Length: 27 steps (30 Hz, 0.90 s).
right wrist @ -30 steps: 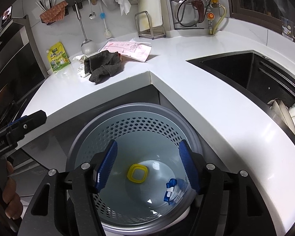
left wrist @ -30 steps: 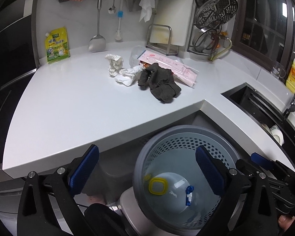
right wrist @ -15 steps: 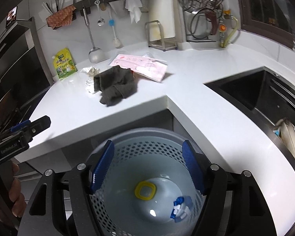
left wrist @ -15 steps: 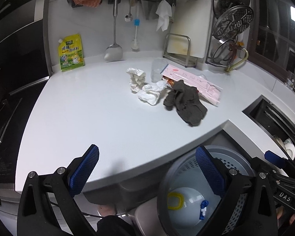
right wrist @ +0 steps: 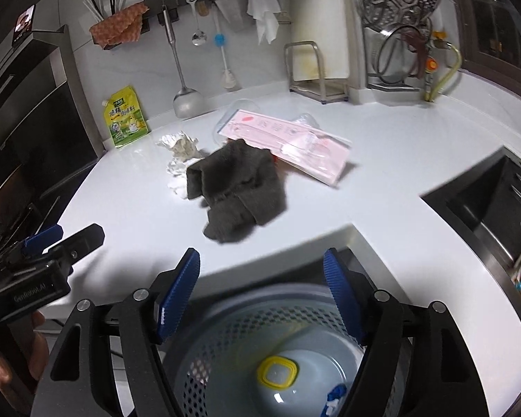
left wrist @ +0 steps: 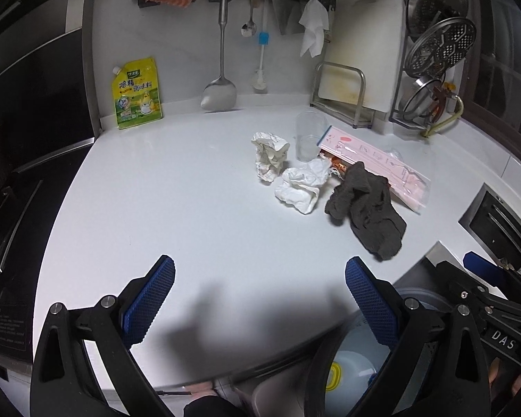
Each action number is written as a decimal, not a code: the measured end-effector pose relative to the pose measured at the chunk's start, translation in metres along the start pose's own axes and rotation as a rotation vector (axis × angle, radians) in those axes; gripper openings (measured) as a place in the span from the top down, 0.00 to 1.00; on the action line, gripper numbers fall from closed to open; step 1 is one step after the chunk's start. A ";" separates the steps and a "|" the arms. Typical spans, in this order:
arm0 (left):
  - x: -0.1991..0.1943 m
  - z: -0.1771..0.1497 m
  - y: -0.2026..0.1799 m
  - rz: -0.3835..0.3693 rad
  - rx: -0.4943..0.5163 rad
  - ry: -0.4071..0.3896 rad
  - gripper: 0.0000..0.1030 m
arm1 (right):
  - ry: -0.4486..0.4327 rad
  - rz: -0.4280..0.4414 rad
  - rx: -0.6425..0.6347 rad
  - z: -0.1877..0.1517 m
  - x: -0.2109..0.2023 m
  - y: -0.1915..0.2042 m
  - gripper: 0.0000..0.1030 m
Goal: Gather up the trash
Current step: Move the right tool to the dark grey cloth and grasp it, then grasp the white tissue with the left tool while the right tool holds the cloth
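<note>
both the left gripper [left wrist: 259, 304] and right gripper [right wrist: 262, 295] have their fingers apart and empty, the right just widened, while the light, soft crumpled paper [left wrist: 300, 189] at mid-frame on the worktop [left wrist: 177, 208] should squash easily if pinched across its bulk.

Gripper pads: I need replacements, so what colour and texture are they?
Blue, with a fine mesh texture, clearest on the left gripper in the left wrist view.

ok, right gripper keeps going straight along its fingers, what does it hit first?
Probably the dark grey cloth. The right gripper is open and empty, its jaws having just been opening, aimed over the counter edge at the cloth. Depth is unclear; angled downward, it may meet bare countertop just short of it.
</note>
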<state>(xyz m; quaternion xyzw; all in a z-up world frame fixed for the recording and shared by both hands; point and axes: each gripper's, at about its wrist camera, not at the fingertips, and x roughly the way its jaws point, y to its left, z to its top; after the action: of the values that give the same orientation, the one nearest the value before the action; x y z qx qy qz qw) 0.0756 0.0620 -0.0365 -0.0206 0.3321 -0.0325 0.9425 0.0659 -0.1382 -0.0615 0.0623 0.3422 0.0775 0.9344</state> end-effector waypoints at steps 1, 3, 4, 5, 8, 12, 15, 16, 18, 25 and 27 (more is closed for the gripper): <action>0.003 0.002 0.001 -0.003 -0.005 0.005 0.06 | 0.002 0.000 -0.004 0.003 0.004 0.003 0.31; 0.008 0.006 0.004 -0.002 -0.008 0.009 0.06 | 0.008 0.009 -0.011 0.010 0.015 0.008 0.31; 0.009 0.007 0.004 0.001 -0.006 0.009 0.06 | 0.010 0.012 -0.013 0.012 0.019 0.010 0.31; 0.011 0.008 0.005 0.007 -0.004 0.008 0.06 | 0.013 0.015 -0.016 0.016 0.025 0.013 0.31; 0.016 0.010 0.009 0.013 -0.004 0.016 0.06 | 0.020 0.020 -0.012 0.023 0.038 0.017 0.29; 0.022 0.012 0.015 0.014 -0.011 0.026 0.06 | 0.031 0.015 -0.021 0.033 0.055 0.024 0.29; 0.027 0.014 0.019 0.016 -0.019 0.031 0.06 | 0.045 0.005 -0.034 0.038 0.067 0.028 0.29; 0.028 0.014 0.021 0.015 -0.024 0.033 0.06 | 0.053 0.000 -0.037 0.040 0.073 0.030 0.29; 0.030 0.015 0.022 0.012 -0.034 0.036 0.06 | 0.063 -0.012 -0.039 0.041 0.083 0.031 0.29; 0.038 0.015 0.020 -0.007 -0.045 0.049 0.06 | 0.065 -0.071 -0.058 0.047 0.102 0.034 0.30; 0.039 0.015 0.020 -0.013 -0.045 0.053 0.06 | 0.068 -0.085 -0.064 0.046 0.106 0.034 0.36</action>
<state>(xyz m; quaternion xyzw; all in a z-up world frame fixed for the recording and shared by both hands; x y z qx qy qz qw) 0.1161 0.0791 -0.0505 -0.0433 0.3576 -0.0316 0.9323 0.1724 -0.0884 -0.0872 0.0153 0.3733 0.0508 0.9262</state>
